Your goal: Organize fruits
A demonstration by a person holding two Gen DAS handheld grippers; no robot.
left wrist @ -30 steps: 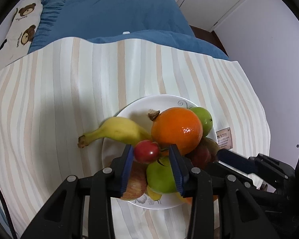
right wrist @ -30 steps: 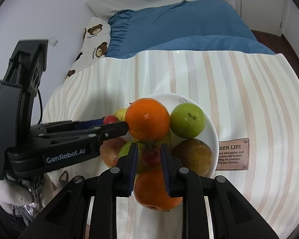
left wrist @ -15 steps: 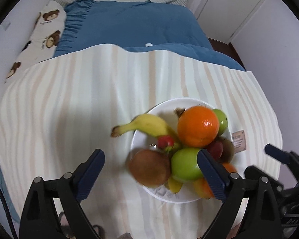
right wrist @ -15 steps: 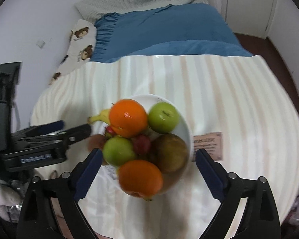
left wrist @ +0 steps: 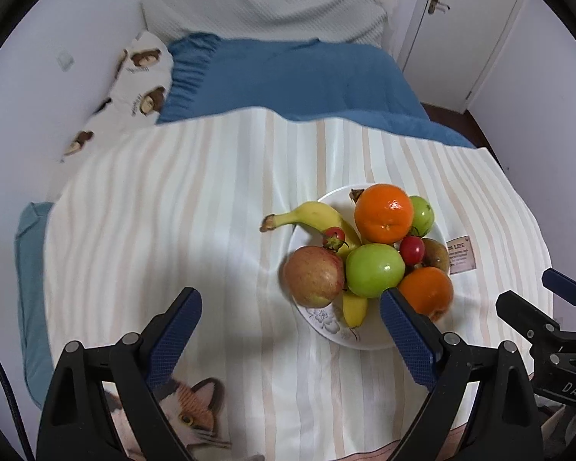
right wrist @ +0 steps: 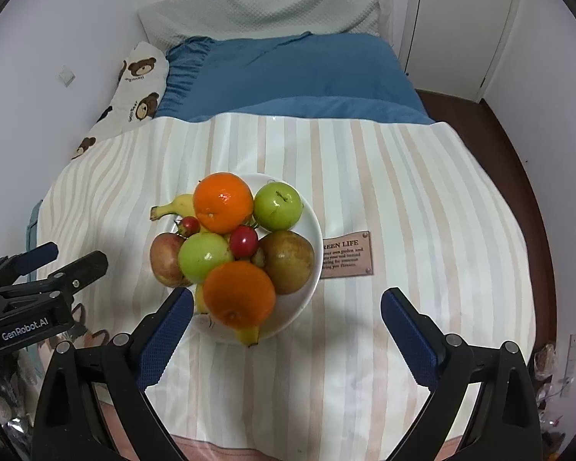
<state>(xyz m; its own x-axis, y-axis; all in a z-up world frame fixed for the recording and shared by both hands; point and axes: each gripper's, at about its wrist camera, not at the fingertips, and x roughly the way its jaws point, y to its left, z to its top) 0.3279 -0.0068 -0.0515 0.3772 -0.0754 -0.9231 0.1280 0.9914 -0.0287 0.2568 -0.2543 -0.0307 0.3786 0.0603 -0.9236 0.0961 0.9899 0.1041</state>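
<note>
A white plate (left wrist: 328, 326) (right wrist: 311, 226) on the striped cloth holds a pile of fruit: two oranges (left wrist: 384, 213) (right wrist: 239, 294), two green apples (left wrist: 375, 270) (right wrist: 277, 206), a red apple (left wrist: 314, 276), a banana (left wrist: 311, 215), a brown pear (right wrist: 287, 261) and two small red tomatoes (left wrist: 335, 236) (right wrist: 244, 241). My left gripper (left wrist: 290, 320) is open and empty, raised above the plate's near left side. My right gripper (right wrist: 286, 322) is open and empty, raised above the plate's near right side.
The striped cloth (left wrist: 172, 211) covers a bed, with a blue blanket (right wrist: 288, 73) and pillows beyond. A brown label (right wrist: 346, 254) lies right of the plate. A cat picture (left wrist: 196, 411) shows at the cloth's near edge. A door (left wrist: 460, 27) stands at the back right.
Both grippers opened, let go of the small red tomatoes on the pile and pulled back and up from the plate. The plate now looks farther away.
</note>
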